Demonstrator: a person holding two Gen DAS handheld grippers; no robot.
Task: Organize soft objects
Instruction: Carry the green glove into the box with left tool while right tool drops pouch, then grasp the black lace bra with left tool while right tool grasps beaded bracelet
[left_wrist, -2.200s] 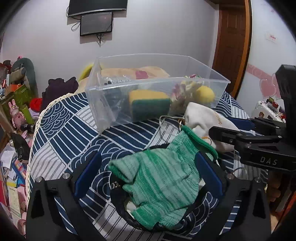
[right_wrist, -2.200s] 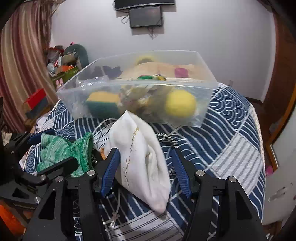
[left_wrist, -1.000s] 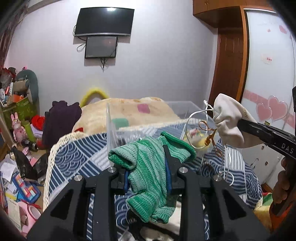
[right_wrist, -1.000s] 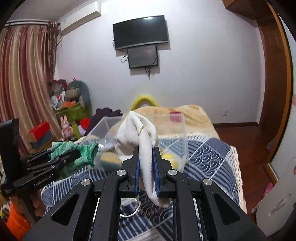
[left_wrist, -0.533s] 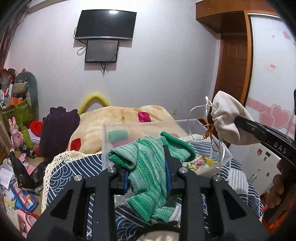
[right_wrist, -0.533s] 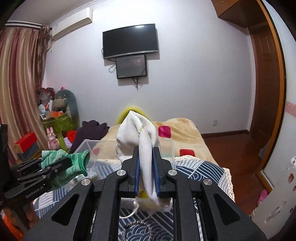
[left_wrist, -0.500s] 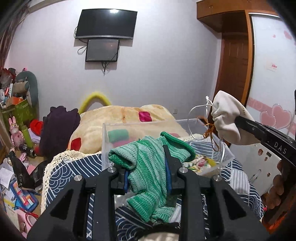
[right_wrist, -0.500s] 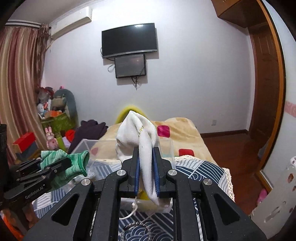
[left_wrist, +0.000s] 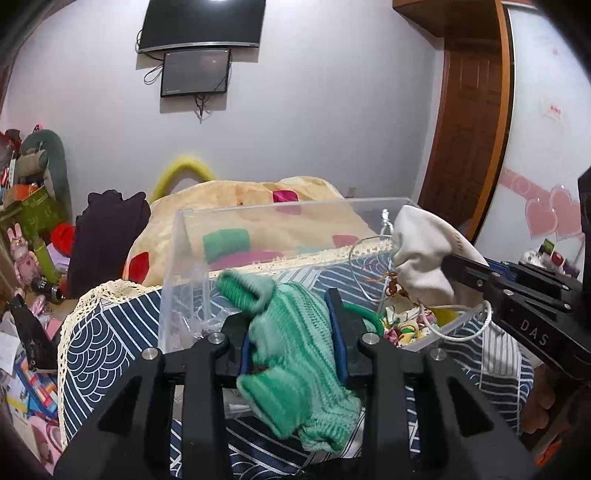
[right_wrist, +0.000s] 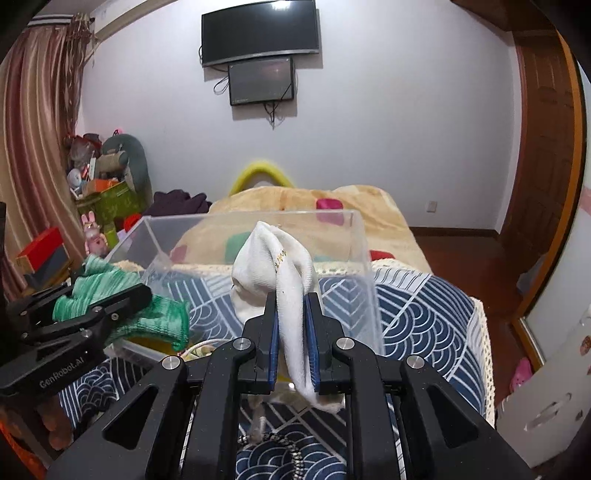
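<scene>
"DAS" is printed in pale letters on the right gripper (left_wrist: 448, 267). "GenRobot.AI" is printed on the left gripper (right_wrist: 142, 293). Gold lettering on the white pouch (right_wrist: 280, 266) cannot be read.

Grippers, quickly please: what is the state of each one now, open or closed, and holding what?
Left gripper: closed on the green knitted glove, above the clear plastic bin.
Right gripper: closed on the white drawstring pouch.

Black left tool (left_wrist: 291, 328) and right tool (right_wrist: 291, 325), blue pads, silver screws, white lettering.
</scene>
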